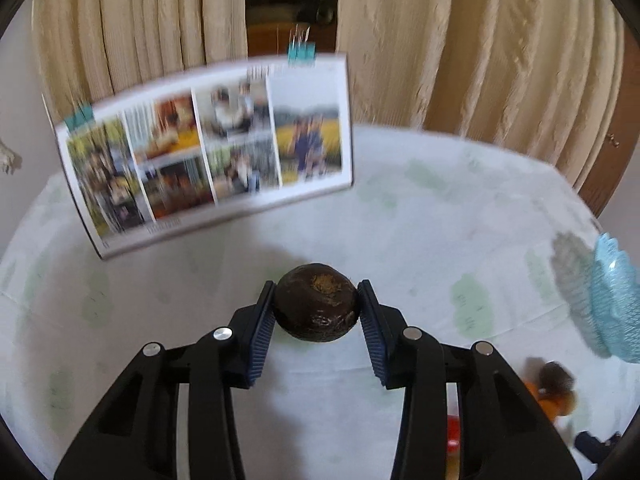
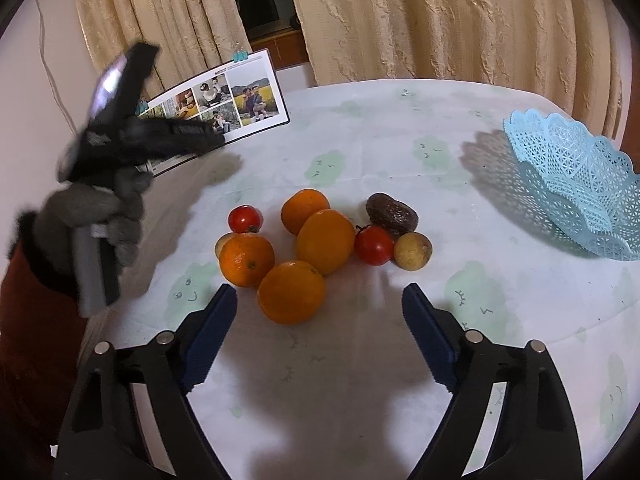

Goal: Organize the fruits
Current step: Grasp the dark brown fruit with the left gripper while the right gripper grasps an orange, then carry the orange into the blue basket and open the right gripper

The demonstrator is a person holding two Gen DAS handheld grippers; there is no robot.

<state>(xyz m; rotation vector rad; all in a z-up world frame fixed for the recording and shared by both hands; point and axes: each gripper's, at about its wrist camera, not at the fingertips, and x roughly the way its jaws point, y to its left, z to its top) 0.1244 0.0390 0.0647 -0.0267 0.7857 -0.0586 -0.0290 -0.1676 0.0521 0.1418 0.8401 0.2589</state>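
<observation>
Left gripper (image 1: 316, 308): clamped on a dark round fruit (image 1: 315, 307), blue pads (image 1: 262, 332) pressing both sides, fruit lifted above the cloth (image 1: 400, 240). Also seen from the right wrist camera, blurred, high at far left of the pile, in a grey-gloved hand (image 2: 100, 220).

Right gripper (image 2: 320, 316): spread wide, nothing between its pads (image 2: 212, 332), hovering just on the near side of the pile.

Pile of fruit at the middle of the cloth, taken from the front orange (image 2: 291, 292) outward:
- Just behind it, touching: a taller orange (image 2: 325, 240).
- Behind that: a third orange (image 2: 304, 208).
- Left of the front orange, touching or nearly so: a fourth orange (image 2: 247, 260), with a yellowish fruit (image 2: 222, 245) mostly hidden behind its left edge.
- Further back on the left: a tomato (image 2: 245, 219).
- Right of the tall orange: a second tomato (image 2: 374, 245), touching a yellow-brown round fruit (image 2: 413, 251) on its right.
- Behind those two: a brown wrinkled fruit (image 2: 392, 214).

Blue lattice basket (image 2: 576, 184): well to the right of the pile, tipped up toward the rear, holding no fruit that shows.

Photo board (image 2: 228, 104): propped upright behind and left of the pile, blue clip (image 2: 240, 56) on its top edge.

Beige curtains (image 2: 400, 20) behind everything.
</observation>
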